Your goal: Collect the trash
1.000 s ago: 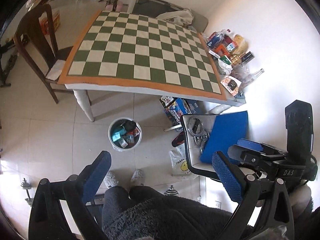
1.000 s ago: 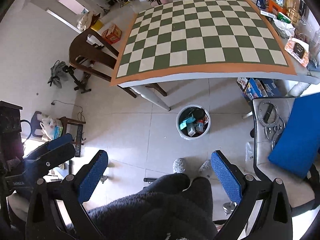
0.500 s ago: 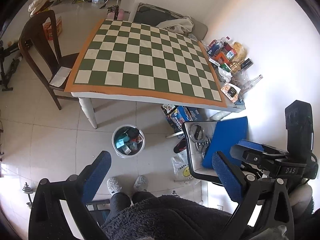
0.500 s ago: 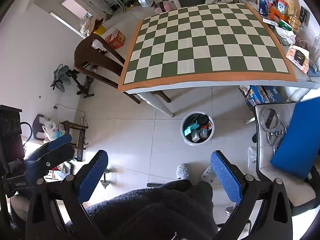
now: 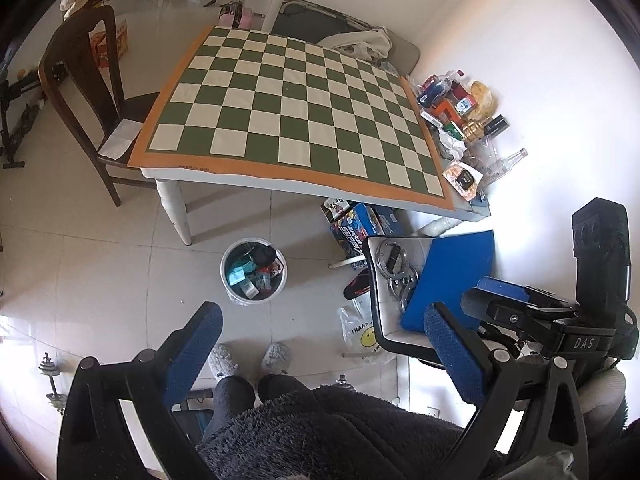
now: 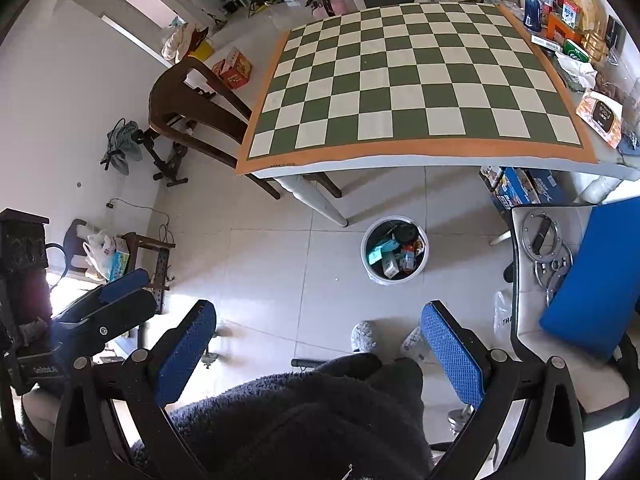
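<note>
While both grippers hang high above the floor, nothing sits between their fingers. The left gripper [image 5: 320,344] has its blue fingers [image 5: 192,354] spread wide, and the right gripper [image 6: 320,344] has its blue-padded fingers [image 6: 452,354] spread just as wide. Below them shows a person's dark fleecy robe [image 5: 328,432], dark legs and two grey slippers [image 5: 224,362] on the pale tiled floor [image 5: 92,264].

Just beyond the slippers stands a white bin [image 5: 253,270], upright, its round mouth facing up, set on the floor near a white table leg [image 5: 175,210]. It holds trash [image 5: 252,270]: a teal box, a dark round lid, small cartons and wrappers, heaped at mixed angles. To its right lie a plastic bag [image 5: 358,332] with a smiley print, a chair seat [image 5: 384,320] carrying metal rings [image 5: 394,256] and a blue cushion [image 5: 452,276], and printed boxes [image 5: 354,226] under the table edge.

Farther on stands the table [image 5: 192,176], covered by a green-and-cream checked cloth [image 5: 296,112] with an orange border; the checked area is bare. Along its right edge, by the wall, runs a clutter [image 5: 456,120] of packets, tins and bottles; a clear bottle [image 5: 506,164] lies on its side, neck pointing toward the wall. A dark wooden chair [image 5: 84,92] stands at the table's left side. Beyond the table, a folded cot with a white cloth leans near the wall.
</note>
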### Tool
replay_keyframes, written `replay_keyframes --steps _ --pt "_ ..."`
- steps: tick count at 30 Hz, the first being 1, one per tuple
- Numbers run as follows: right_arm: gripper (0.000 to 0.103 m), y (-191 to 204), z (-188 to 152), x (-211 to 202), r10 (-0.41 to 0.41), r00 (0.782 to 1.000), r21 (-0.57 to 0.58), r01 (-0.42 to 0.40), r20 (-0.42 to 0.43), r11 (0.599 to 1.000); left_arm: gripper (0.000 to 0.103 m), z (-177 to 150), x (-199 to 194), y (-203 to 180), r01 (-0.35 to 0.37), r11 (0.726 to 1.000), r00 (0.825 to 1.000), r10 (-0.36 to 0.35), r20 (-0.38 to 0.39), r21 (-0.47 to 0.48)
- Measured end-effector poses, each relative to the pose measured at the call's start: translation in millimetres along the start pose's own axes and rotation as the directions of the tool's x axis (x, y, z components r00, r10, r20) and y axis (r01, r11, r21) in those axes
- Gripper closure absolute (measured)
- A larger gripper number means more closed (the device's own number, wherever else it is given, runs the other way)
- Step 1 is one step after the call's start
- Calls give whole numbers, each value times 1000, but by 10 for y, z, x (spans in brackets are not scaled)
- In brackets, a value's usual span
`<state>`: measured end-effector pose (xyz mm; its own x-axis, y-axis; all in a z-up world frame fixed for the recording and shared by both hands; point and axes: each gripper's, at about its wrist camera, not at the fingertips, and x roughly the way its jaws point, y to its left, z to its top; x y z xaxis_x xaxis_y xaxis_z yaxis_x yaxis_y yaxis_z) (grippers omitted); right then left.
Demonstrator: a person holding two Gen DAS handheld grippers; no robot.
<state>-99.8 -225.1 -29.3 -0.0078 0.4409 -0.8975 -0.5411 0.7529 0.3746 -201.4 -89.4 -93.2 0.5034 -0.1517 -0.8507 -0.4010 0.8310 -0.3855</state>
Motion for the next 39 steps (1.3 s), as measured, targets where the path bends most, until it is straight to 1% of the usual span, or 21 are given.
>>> replay_keyframes --steps 12,19,25,30,39 --pt "0 -65 -71 -4 2 1000 4 -2 -11 1000 0 -62 44 -64 -1 1000 1000 1 -3 -9" --pt "0 -50 -88 2 2 1000 0 -2 -9 1000 0 -82 54 -75 2 1000 1000 -2 -5 -13" --pt "0 -43 -93 5 3 1000 4 -3 -12 1000 0 -70 43 -43 3 1000 1000 -3 -6 1" --pt "0 -33 -185 -9 8 1000 -3 -8 -20 1000 0 -78 50 -51 3 1000 1000 -3 -6 -4" --pt "0 -25 -205 -26 7 1000 -6 -7 -21 1000 0 -93 56 -64 1 1000 1000 -1 -4 1"
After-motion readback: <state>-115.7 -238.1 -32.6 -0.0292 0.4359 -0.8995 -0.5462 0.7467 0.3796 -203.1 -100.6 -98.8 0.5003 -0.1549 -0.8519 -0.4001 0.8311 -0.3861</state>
